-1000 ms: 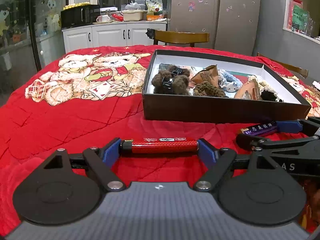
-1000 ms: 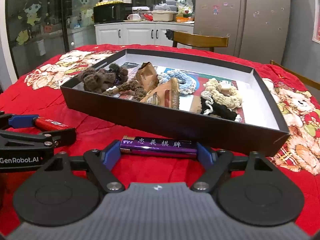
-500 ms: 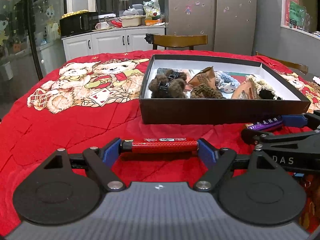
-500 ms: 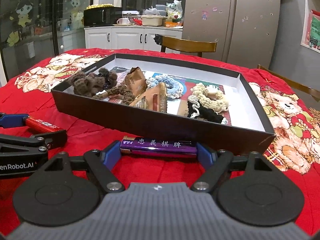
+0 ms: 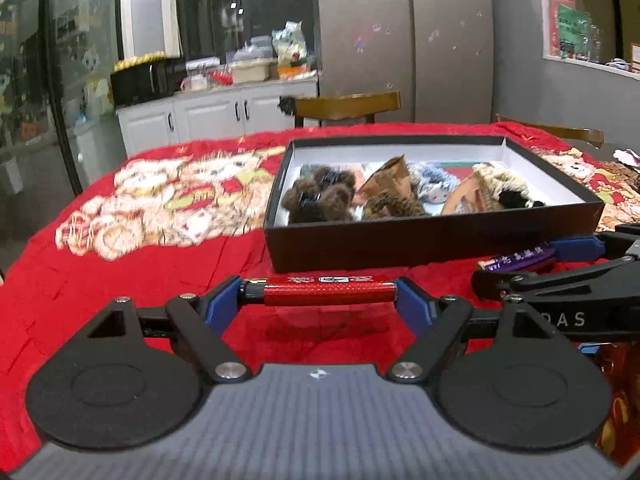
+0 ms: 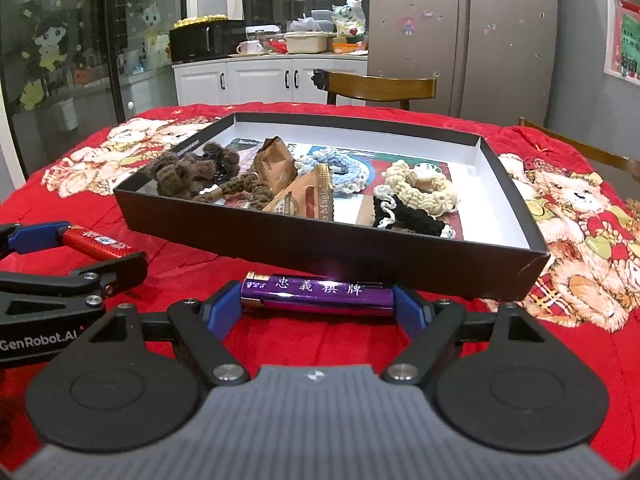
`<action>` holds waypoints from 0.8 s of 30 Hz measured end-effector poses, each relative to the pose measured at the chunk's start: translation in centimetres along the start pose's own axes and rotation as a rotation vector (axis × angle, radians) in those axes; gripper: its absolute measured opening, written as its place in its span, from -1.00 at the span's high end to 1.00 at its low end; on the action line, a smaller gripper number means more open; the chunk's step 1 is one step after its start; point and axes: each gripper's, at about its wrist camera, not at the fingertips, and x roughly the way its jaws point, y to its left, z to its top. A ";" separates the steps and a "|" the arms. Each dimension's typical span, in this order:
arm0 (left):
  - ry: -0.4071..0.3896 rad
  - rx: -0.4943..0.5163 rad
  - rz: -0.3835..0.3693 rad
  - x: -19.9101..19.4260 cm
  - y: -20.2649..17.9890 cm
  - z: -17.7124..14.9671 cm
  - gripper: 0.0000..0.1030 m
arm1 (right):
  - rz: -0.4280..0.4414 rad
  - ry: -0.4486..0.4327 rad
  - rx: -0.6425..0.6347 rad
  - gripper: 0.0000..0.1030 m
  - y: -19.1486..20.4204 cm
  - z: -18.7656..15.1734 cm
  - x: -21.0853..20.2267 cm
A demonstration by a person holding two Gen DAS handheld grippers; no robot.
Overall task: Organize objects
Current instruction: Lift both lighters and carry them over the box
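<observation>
My left gripper (image 5: 320, 300) is shut on a red lighter (image 5: 340, 291), held lengthwise between its blue pads just above the red cloth. My right gripper (image 6: 318, 302) is shut the same way on a purple lighter (image 6: 320, 294) with white characters. Both hang side by side in front of a shallow black box (image 6: 320, 244) with a white inside. The box holds brown fuzzy hair pieces (image 6: 180, 174), snack packets (image 6: 276, 164) and blue, cream and black scrunchies. In the right wrist view the left gripper (image 6: 72, 246) shows at the left edge with its red lighter (image 6: 100, 245).
A red blanket with a teddy-bear print (image 5: 168, 200) covers the table. Wooden chairs (image 5: 348, 106) stand behind it at the far side and right corner. Beyond are white cabinets (image 6: 260, 80) with kitchen clutter and a grey fridge (image 6: 460, 32).
The left wrist view has tipped upward a little, so the box sits lower in it. Both lighters stay gripped as before; the right gripper has hardly moved.
</observation>
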 end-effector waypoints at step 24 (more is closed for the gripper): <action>-0.038 -0.104 -0.104 -3.6 2.3 3.1 -0.65 | -0.004 -0.097 0.117 -0.56 0.2 4.5 -2.9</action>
